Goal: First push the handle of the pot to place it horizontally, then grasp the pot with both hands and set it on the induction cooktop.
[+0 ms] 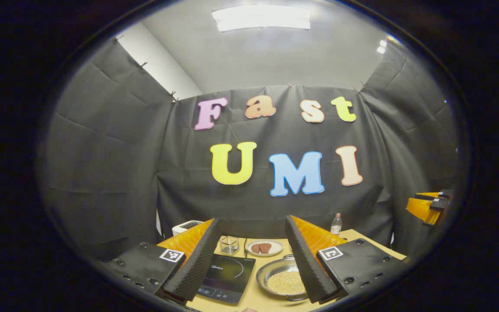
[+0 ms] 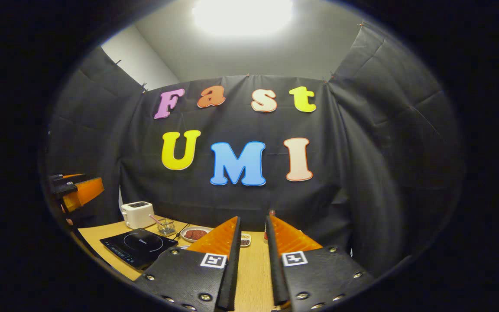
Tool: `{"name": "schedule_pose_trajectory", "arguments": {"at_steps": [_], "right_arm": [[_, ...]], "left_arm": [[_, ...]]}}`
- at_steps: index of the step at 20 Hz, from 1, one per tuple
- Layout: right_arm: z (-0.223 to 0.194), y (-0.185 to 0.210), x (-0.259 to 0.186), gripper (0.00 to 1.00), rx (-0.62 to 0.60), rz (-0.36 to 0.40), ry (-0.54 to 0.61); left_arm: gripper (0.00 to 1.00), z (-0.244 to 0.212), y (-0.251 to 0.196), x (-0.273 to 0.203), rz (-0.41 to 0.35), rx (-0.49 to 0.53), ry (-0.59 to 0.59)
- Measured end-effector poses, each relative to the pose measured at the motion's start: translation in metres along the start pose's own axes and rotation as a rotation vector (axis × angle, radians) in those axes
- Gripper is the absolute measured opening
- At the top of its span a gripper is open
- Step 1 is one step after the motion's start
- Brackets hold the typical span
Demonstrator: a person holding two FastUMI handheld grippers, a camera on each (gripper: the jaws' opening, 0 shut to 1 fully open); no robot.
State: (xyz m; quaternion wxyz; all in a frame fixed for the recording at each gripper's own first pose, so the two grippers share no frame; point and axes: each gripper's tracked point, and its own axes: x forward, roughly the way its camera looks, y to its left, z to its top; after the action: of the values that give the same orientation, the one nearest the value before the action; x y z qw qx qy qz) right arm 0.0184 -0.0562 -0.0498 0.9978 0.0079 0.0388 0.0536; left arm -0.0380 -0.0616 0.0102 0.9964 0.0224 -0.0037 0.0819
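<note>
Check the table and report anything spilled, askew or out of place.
Nothing looks spilled or damaged. The pot sits upright on the table beside the induction cooktop, not yet on it. The plate, the toaster and the bottle stand in order.

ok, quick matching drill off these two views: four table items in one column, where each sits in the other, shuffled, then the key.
Items
1. pot
2. induction cooktop
3. toaster
4. plate

Places
A. back left corner of the table
B. behind the pot, holding reddish-brown pieces
C. right of the cooktop, on bare table
D. left of the pot, nothing on it

Pairs: 1-C, 2-D, 3-A, 4-B
</note>
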Motion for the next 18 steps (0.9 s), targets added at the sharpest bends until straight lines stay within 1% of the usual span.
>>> {"name": "schedule_pose_trajectory", "arguments": {"at_steps": [1, 2, 3, 4, 5, 6, 7, 8, 12, 13, 14, 15, 16, 17, 18], "right_arm": [[0.005, -0.002, -0.002, 0.06, -0.002, 0.006, -0.016], [0.004, 0.002, 0.001, 0.04, -0.008, 0.015, -0.018], [0.002, 0.005, 0.000, 0.06, -0.009, 0.029, -0.021], [0.000, 0.000, 0.000, 0.06, -0.017, -0.006, -0.023], [-0.001, 0.010, 0.005, 0.01, -0.010, 0.029, -0.021], [-0.005, 0.017, 0.006, 0.01, -0.004, 0.043, -0.006], [-0.010, 0.021, 0.008, 0.01, 0.003, 0.066, 0.008], [-0.012, 0.031, 0.010, 0.01, 0.007, 0.093, 0.018], [-0.027, 0.064, 0.025, 0.01, 0.007, 0.194, 0.080], [-0.029, 0.072, 0.029, 0.01, 0.012, 0.217, 0.093], [-0.034, 0.083, 0.033, 0.01, 0.014, 0.244, 0.111], [-0.039, 0.092, 0.036, 0.01, 0.013, 0.266, 0.130], [-0.045, 0.101, 0.039, 0.01, 0.012, 0.289, 0.150], [-0.050, 0.111, 0.041, 0.01, 0.013, 0.314, 0.170], [-0.056, 0.121, 0.042, 0.01, 0.013, 0.336, 0.187]], "left_arm": [[0.94, 0.002, 0.000, 0.002, 0.004, 0.006, 0.000], [0.96, 0.003, 0.001, 0.004, 0.007, 0.014, -0.002], [0.97, 0.004, 0.002, 0.006, 0.009, 0.021, -0.003], [0.94, 0.004, 0.002, 0.009, 0.009, 0.025, -0.007], [0.94, 0.005, 0.003, 0.011, 0.011, 0.027, -0.013], [0.94, 0.004, 0.007, 0.013, 0.018, 0.031, -0.016], [0.99, 0.004, 0.010, 0.016, 0.023, 0.034, -0.017], [0.97, 0.003, 0.012, 0.018, 0.030, 0.035, -0.022], [0.99, -0.002, 0.025, 0.030, 0.050, 0.011, -0.019], [0.94, 0.000, 0.030, 0.033, 0.059, 0.010, -0.025], [0.94, 0.001, 0.036, 0.038, 0.069, 0.010, -0.032], [0.94, 0.001, 0.042, 0.041, 0.078, 0.011, -0.033], [0.99, 0.000, 0.046, 0.043, 0.086, 0.011, -0.033], [0.99, 0.000, 0.053, 0.046, 0.098, 0.011, -0.034], [0.97, -0.002, 0.061, 0.049, 0.111, 0.011, -0.032]]}}
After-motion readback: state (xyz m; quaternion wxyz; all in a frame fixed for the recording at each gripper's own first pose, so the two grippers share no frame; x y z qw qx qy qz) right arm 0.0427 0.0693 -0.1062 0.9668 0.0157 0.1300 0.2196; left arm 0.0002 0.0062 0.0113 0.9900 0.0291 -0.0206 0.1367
